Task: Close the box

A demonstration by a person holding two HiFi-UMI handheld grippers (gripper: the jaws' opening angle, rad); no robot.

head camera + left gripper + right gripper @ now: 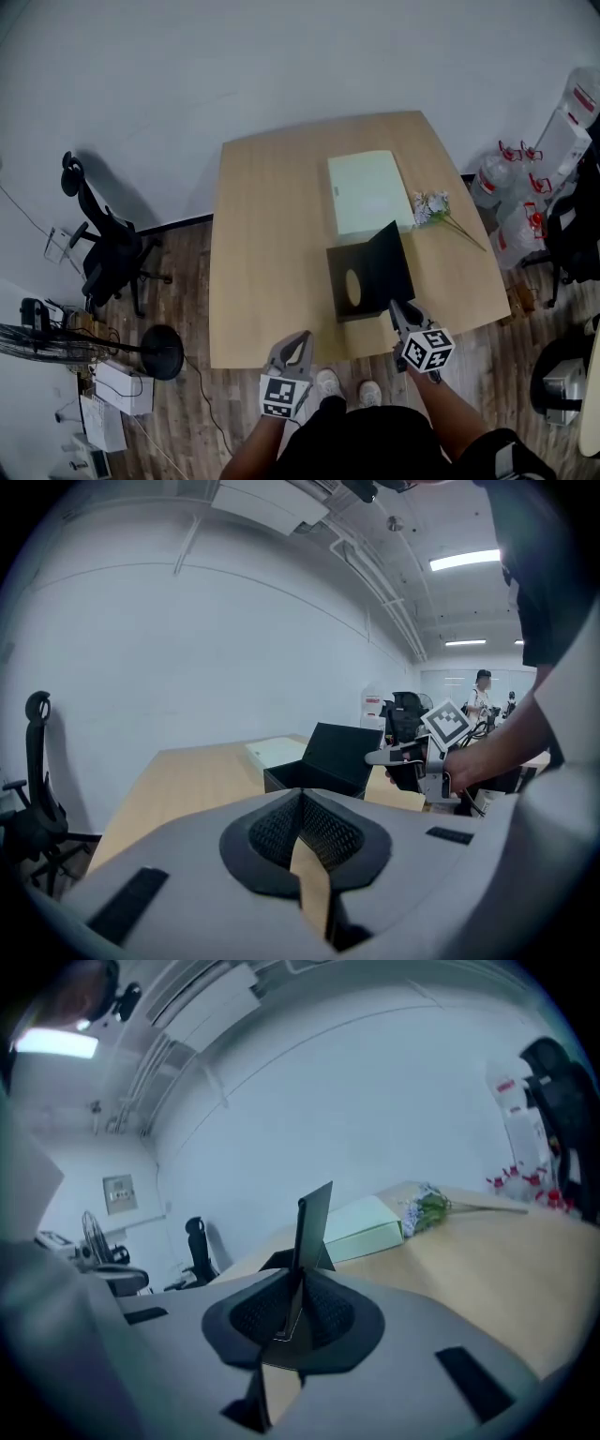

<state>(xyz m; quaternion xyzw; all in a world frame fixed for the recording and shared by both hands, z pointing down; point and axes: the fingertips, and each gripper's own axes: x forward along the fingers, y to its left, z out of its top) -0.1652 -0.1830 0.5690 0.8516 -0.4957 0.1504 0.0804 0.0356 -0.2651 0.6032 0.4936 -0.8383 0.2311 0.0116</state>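
At the near right part of the light wooden desk sits an open matte black box. Its flat black lid stands upright along the box's right side, and the hinge line runs away from us. The right tongs meet the lid at its near edge. In the right gripper view the lid shows edge-on between the right tongs, which are nearly together and pinching it. The open cavity lies to the left of the lid, so we judge that closing means swinging the lid leftward and down. The left tongs hang off the desk's near edge, closed and holding nothing, with the box ahead and to their right. The right hand is clearly the nearer one. A pale green flat box lies just behind the black box.
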